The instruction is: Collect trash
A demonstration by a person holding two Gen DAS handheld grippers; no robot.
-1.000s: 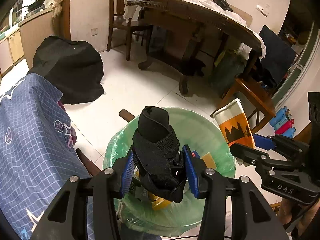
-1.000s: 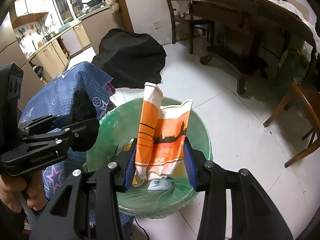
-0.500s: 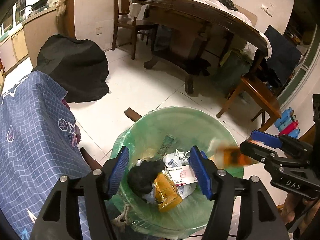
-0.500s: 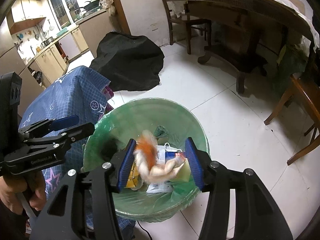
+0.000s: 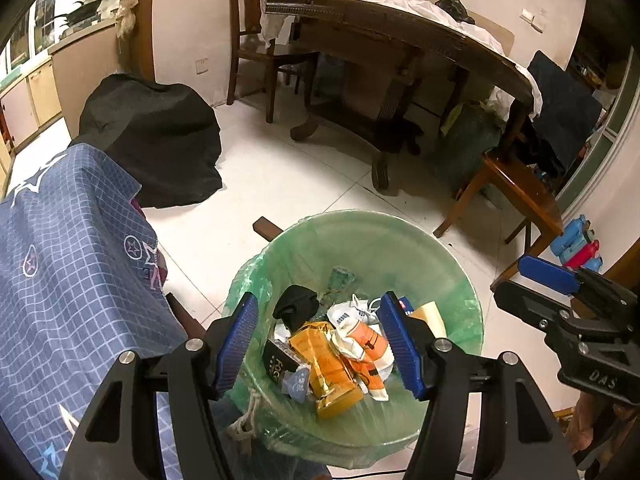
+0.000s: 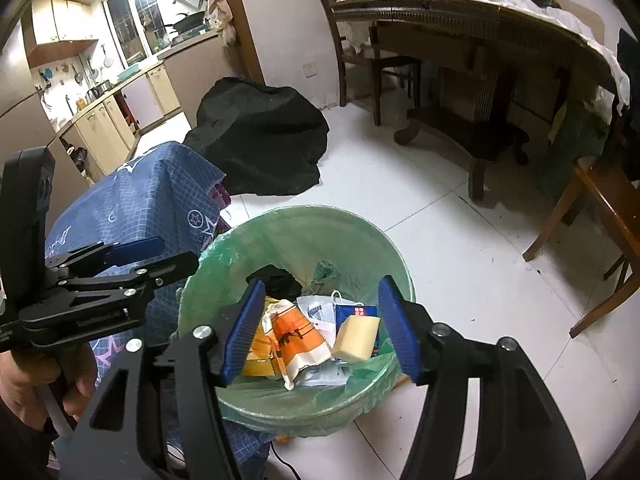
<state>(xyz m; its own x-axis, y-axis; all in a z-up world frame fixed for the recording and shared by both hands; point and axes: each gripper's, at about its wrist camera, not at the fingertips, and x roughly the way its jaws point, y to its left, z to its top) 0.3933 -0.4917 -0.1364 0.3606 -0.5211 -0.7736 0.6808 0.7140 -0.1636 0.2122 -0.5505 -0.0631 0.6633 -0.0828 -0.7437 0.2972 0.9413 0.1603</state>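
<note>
Above the green-lined bin (image 5: pixel 460 280), my left claw (image 5: pixel 320 344) and right claw (image 6: pixel 320 328) hang wide apart, gripping nothing. Inside the bin lie the orange wrapper (image 6: pixel 296 336) and black strap (image 5: pixel 296 304).

We see a crumpled orange-and-white paper bag (image 5: pixel 366 340) and a black fabric wad (image 5: pixel 296 306) lying inside the green-lined round bin (image 5: pixel 460 280) — among other wrappers.

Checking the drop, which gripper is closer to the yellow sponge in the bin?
Right. The right gripper hangs open directly above the yellow sponge; the left gripper is open over the bin's other side, above the black sock.
</note>
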